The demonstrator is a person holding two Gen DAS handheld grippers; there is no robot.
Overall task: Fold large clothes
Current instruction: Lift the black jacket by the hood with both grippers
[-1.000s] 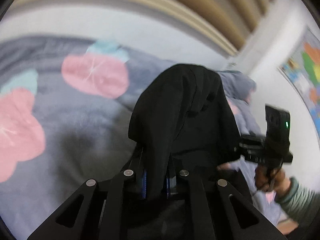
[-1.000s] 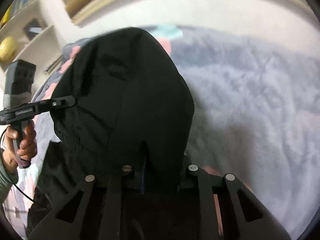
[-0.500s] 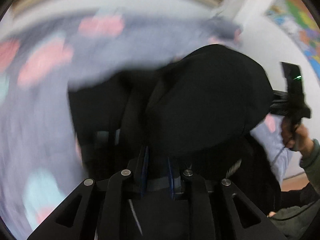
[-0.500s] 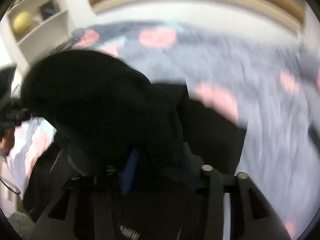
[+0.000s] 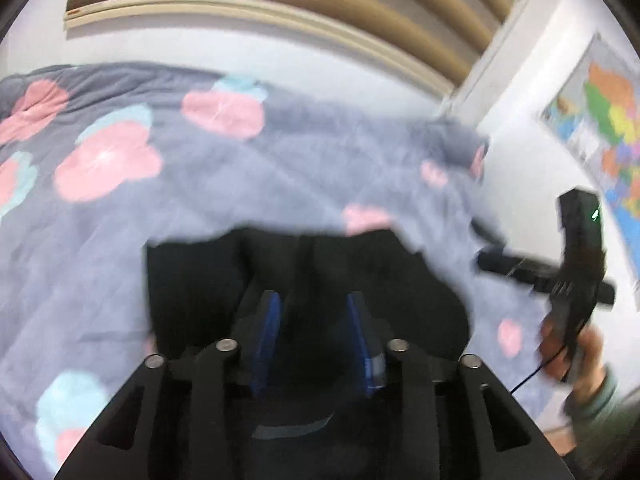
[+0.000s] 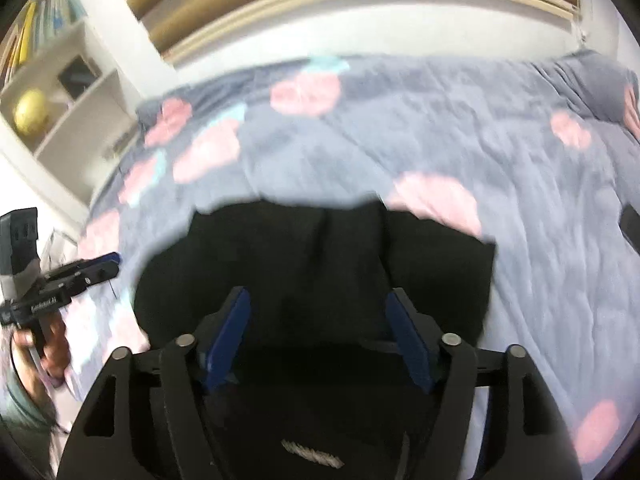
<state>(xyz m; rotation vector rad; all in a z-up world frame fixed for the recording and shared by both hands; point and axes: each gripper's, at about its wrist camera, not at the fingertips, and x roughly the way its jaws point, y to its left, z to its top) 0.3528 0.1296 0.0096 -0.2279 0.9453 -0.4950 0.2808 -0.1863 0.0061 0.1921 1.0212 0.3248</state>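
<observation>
A black garment [image 5: 304, 280] lies folded over on the grey flowered blanket [image 5: 180, 208]; it also shows in the right wrist view [image 6: 320, 264]. My left gripper [image 5: 314, 304] is open above its near part, blue pads apart and empty. My right gripper [image 6: 320, 304] is open too, pads wide apart above the cloth. The right gripper also shows at the right of the left wrist view [image 5: 492, 260], and the left gripper at the left of the right wrist view [image 6: 114, 260]. The picture is blurred.
The blanket [image 6: 440, 140] covers the whole bed. A white shelf unit [image 6: 60, 92] with a yellow ball [image 6: 30, 112] stands at the left. A coloured map [image 5: 600, 120] hangs on the right wall. A wooden headboard [image 5: 280, 4] runs along the back.
Both grippers were shut on the black cloth and held it up. Now both have opened, the cloth has dropped onto the bed, folded over, and the grippers have pulled back.
</observation>
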